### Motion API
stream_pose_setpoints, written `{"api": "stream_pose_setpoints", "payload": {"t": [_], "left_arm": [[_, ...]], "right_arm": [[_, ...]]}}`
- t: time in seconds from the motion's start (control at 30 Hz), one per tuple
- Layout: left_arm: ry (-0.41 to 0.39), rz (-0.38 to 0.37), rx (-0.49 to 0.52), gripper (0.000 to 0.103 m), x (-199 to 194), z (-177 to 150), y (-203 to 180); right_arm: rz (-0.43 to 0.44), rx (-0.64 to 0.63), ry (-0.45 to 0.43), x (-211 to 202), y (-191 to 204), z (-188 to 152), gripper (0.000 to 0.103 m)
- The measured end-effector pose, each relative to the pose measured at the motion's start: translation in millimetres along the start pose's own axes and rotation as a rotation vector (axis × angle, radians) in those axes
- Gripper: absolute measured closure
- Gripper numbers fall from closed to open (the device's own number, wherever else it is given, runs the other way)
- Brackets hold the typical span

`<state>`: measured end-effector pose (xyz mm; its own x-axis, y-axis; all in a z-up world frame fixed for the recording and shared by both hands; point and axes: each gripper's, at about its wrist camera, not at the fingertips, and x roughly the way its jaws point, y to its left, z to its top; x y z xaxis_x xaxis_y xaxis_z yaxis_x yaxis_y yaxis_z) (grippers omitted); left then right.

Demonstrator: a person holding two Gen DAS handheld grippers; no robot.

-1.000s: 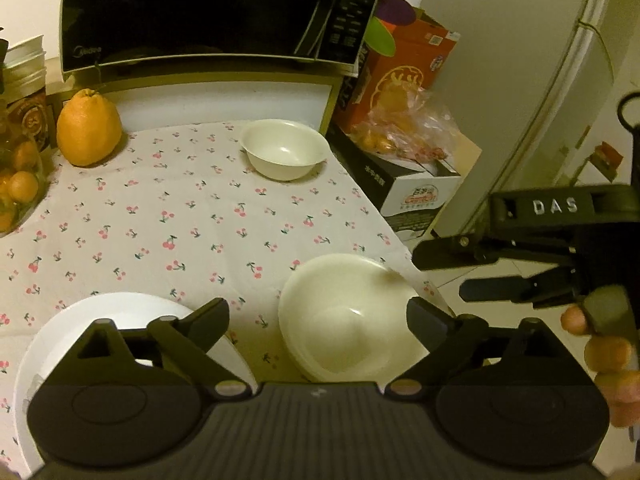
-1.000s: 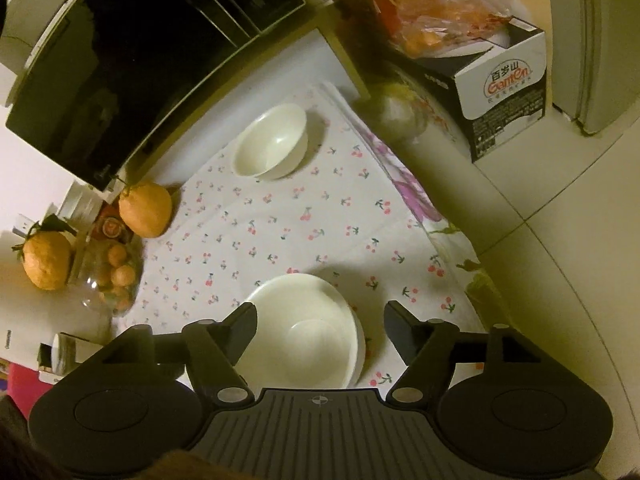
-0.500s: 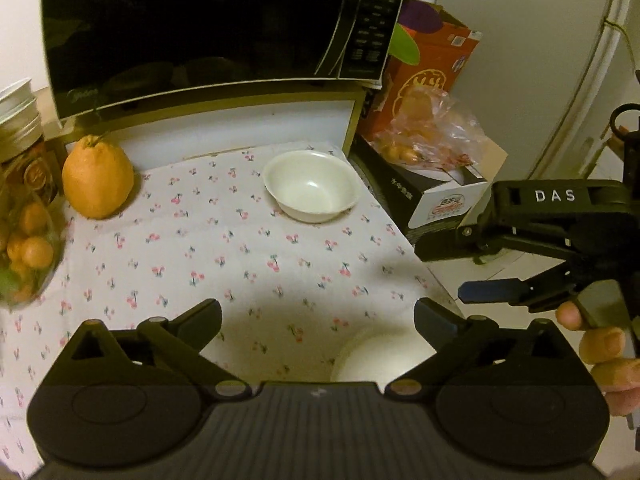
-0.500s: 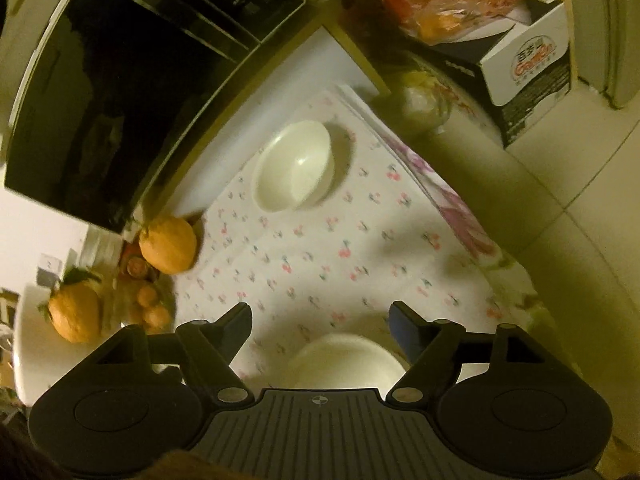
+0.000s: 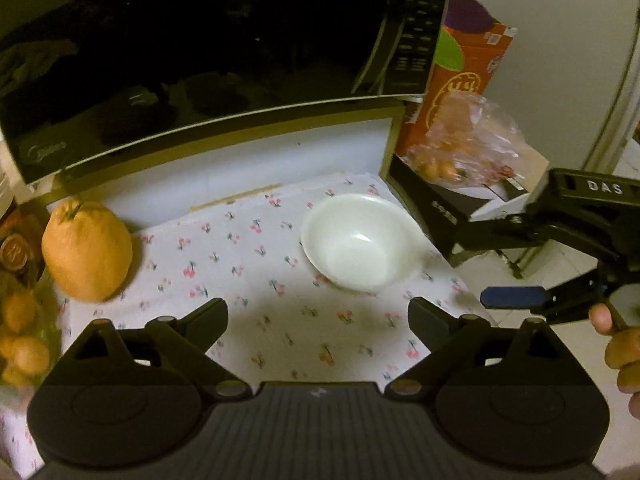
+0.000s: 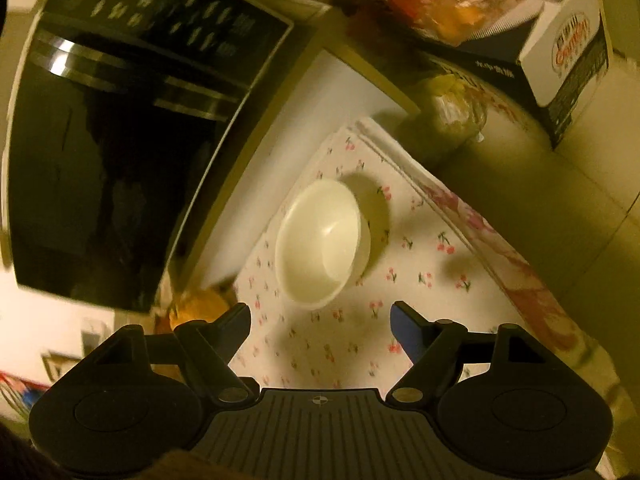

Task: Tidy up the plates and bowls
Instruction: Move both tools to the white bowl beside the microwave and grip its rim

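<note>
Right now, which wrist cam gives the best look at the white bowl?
Left wrist view: the white bowl sits upright, whole rim and inside visible, little blur, on the cherry-print cloth. The right wrist view also shows the whole bowl, but skewed and softer, close beside the microwave.

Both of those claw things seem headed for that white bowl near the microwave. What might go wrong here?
1. The bowl sits near the cloth's right edge; a nudge might push it off.
2. The right gripper and the closing left gripper, both empty, point at one bowl and may collide.
3. The large orange fruit beside the left gripper could get knocked.
</note>
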<state>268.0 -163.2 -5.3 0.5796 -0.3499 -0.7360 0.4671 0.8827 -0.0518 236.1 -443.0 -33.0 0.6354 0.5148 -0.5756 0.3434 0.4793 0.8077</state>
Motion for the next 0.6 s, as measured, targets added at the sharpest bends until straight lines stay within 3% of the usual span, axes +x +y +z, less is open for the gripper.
{"api": "stream_pose_setpoints", "payload": {"t": [0.1, 0.37, 0.47, 0.6], "left_arm": [[-0.001, -0.015, -0.008, 0.014, 12.6, 7.1, 4.7], [0.023, -0.083, -0.053, 0.028, 43.4, 14.7, 5.4], [0.043, -0.103, -0.077, 0.040, 55.1, 16.2, 4.7], [0.053, -0.105, -0.127, 0.053, 67.3, 16.1, 6.9]], "right_arm": [[0.038, 0.011, -0.006, 8.5, -5.7, 7.2, 0.025], [0.039, 0.003, -0.051, 25.0, -10.1, 15.9, 0.026], [0.037, 0.003, -0.051, 29.7, -13.0, 18.3, 0.033], [0.027, -0.002, -0.058, 36.4, -15.6, 21.0, 0.050]]}}
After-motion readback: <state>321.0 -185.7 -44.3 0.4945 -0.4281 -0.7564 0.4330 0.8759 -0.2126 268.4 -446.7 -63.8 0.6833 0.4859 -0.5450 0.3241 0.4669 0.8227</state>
